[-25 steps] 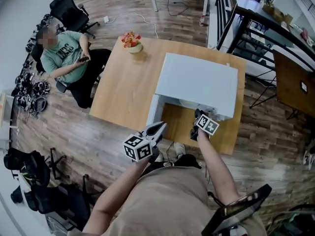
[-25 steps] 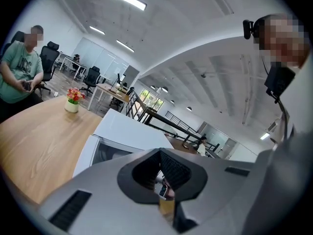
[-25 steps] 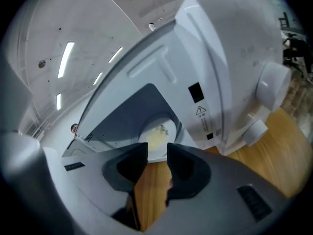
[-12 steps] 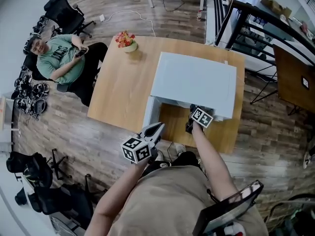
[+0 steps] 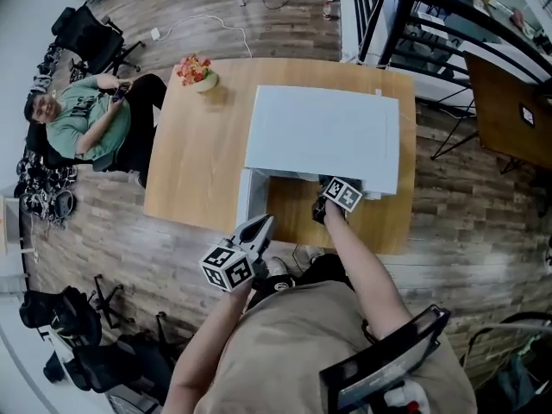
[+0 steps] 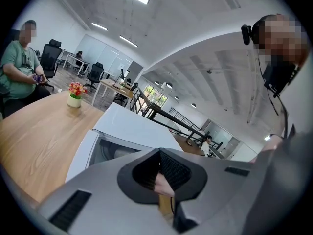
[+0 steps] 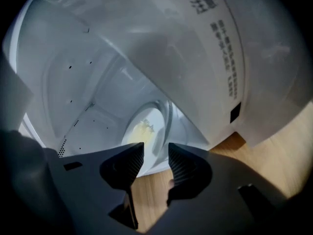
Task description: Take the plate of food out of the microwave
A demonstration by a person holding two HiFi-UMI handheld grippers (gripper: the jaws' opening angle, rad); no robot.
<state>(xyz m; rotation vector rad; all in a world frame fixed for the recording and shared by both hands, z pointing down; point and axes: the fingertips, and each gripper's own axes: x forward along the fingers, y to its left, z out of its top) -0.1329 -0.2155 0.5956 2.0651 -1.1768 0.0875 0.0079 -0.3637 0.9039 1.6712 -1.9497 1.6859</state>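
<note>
Plate of food (image 7: 143, 132): lay inside microwave (image 7: 146, 48), beyond my right gripper (image 7: 156, 158), jaws just opening, nothing between; left gripper (image 6: 160, 166) closed.

Printed on the white microwave (image 7: 274, 43) face beside the open cavity: large Chinese heading (image 7: 205, 3) starting with 注, next character unclear. Below it, columns of small Chinese print (image 7: 227, 58), too fine to read. Black-and-white square marker patterns on left marker cube (image 5: 228, 268) and right marker cube (image 5: 343, 193), no letters or digits in them; print on seated person's green shirt (image 5: 82, 119) too small to read.
</note>
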